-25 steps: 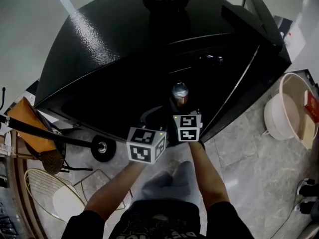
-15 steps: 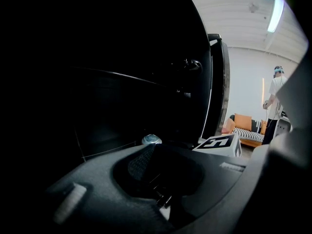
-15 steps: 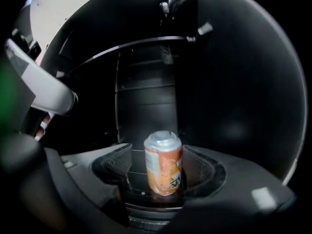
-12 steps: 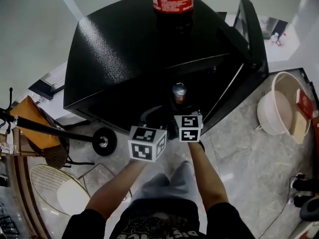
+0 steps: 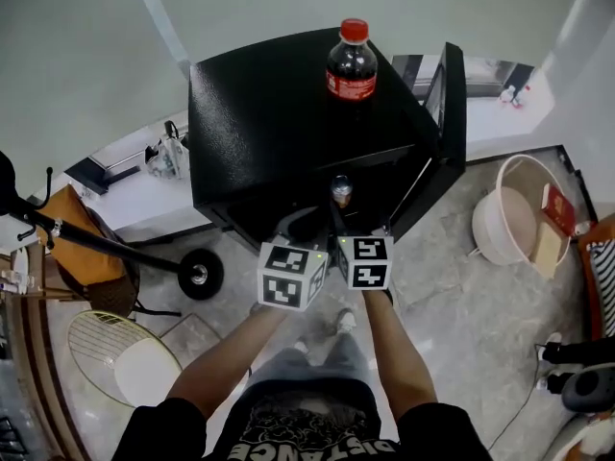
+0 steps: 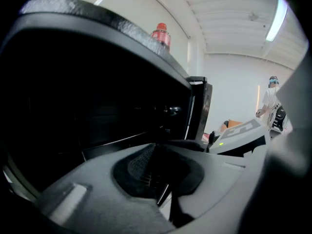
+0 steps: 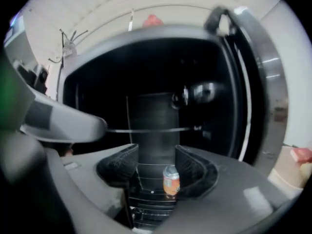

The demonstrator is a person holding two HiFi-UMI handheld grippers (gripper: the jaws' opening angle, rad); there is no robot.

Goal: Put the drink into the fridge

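Note:
The drink is a small orange can [image 5: 341,191] that stands upright on a wire shelf inside the black fridge [image 5: 269,113], whose door [image 5: 452,104] hangs open to the right. In the right gripper view the can [image 7: 170,180] shows beyond the jaws, well apart from them. My right gripper [image 7: 157,162] is open; its jaws have just been closing, with nothing between them. In the head view it [image 5: 348,224] hovers in front of the fridge opening. My left gripper [image 6: 158,167], [image 5: 293,227] is beside it, jaws together and empty.
A red-capped cola bottle [image 5: 352,62] stands on top of the fridge. A white basin [image 5: 514,214] sits on the floor to the right. To the left are an orange chair [image 5: 72,248], a wheel [image 5: 199,275] and a round wire frame [image 5: 125,358]. A person [image 6: 270,96] stands far off.
Both grippers have risen and drawn back from the fridge opening. The can stays on its shelf. The fridge looks smaller now and the bottle on its top has come fully into view.

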